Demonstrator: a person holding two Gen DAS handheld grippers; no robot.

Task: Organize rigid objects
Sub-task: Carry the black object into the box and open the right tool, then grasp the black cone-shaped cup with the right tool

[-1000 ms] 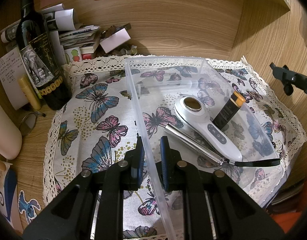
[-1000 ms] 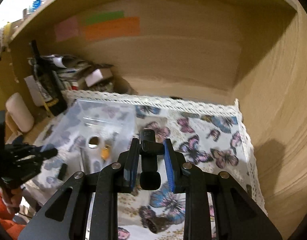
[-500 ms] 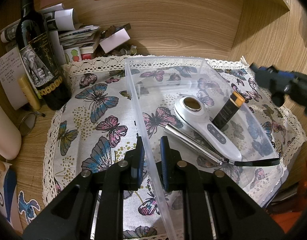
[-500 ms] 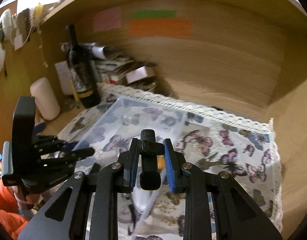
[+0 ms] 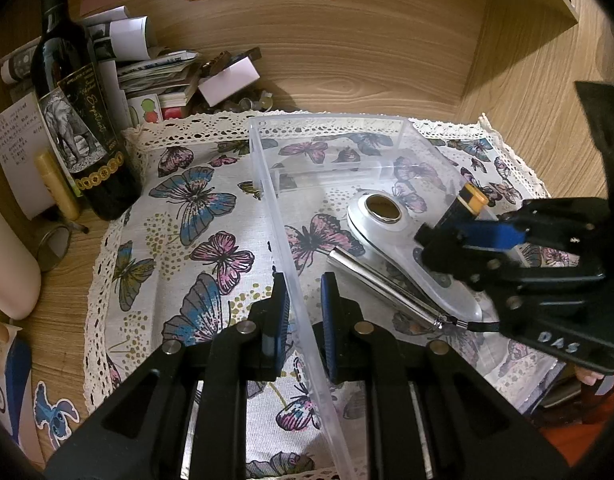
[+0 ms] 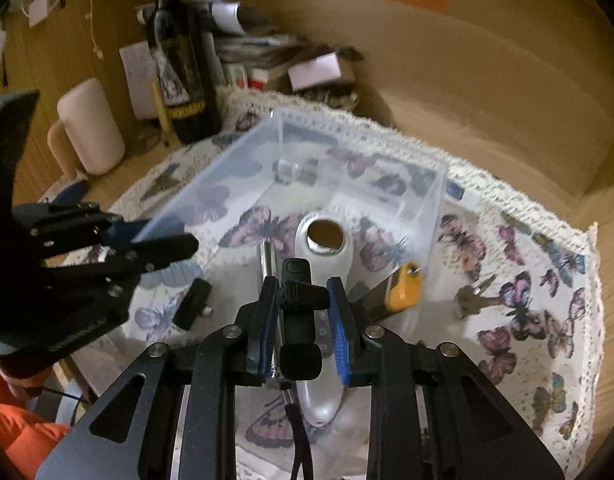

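Observation:
A clear plastic bin (image 5: 327,120) (image 6: 359,136) stands on a butterfly cloth. In it lie a white handheld device (image 5: 387,232) (image 6: 327,248), a silver flashlight (image 5: 379,280) (image 6: 267,260) with a black strap, and a black tube with an orange cap (image 5: 463,204) (image 6: 403,288). My left gripper (image 5: 305,280) (image 6: 167,236) is shut on the bin's left wall. My right gripper (image 6: 301,292) (image 5: 427,248) hangs over the bin's right half, shut on a small black clip-on device (image 6: 301,320) with a foam tip.
A dark wine bottle (image 5: 79,132) (image 6: 183,68), a cream mug (image 6: 91,128) and a pile of papers (image 5: 159,68) crowd the back left corner. Keys (image 6: 473,300) lie on the cloth right of the bin. A small black part (image 6: 193,304) lies near my left gripper.
My right gripper has come leftward and down with the black device, from beside the bin to over its contents. The left gripper has kept still on the bin wall.

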